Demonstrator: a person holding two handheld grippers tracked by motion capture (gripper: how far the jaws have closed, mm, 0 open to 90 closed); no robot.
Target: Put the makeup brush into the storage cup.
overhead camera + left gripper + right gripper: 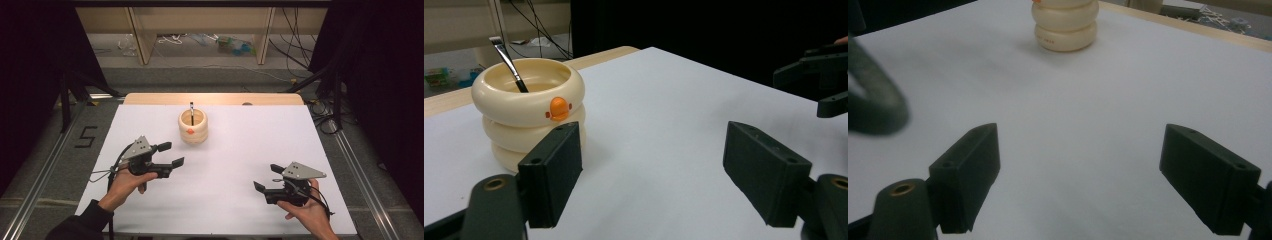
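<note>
A cream ribbed cup (pixel 193 126) with an orange beak mark stands upright at the middle back of the white sheet; it also appears as the cup (pixel 528 112) and the cup (pixel 1065 26). A dark-handled brush (pixel 191 111) leans inside it, its bristles up, also seen as the brush (pixel 508 58). My left gripper (pixel 171 154) hovers open at the left, below and left of the cup, with nothing between its fingers. My right gripper (pixel 266 177) is open at the lower right, far from the cup, and holds nothing.
The white sheet (pixel 225 165) covers a wooden table (pixel 150 98). Metal rails run along both sides on the floor. Cables and wooden shelf legs lie beyond the far edge. In the left gripper view the right gripper (pixel 819 82) shows at the right edge.
</note>
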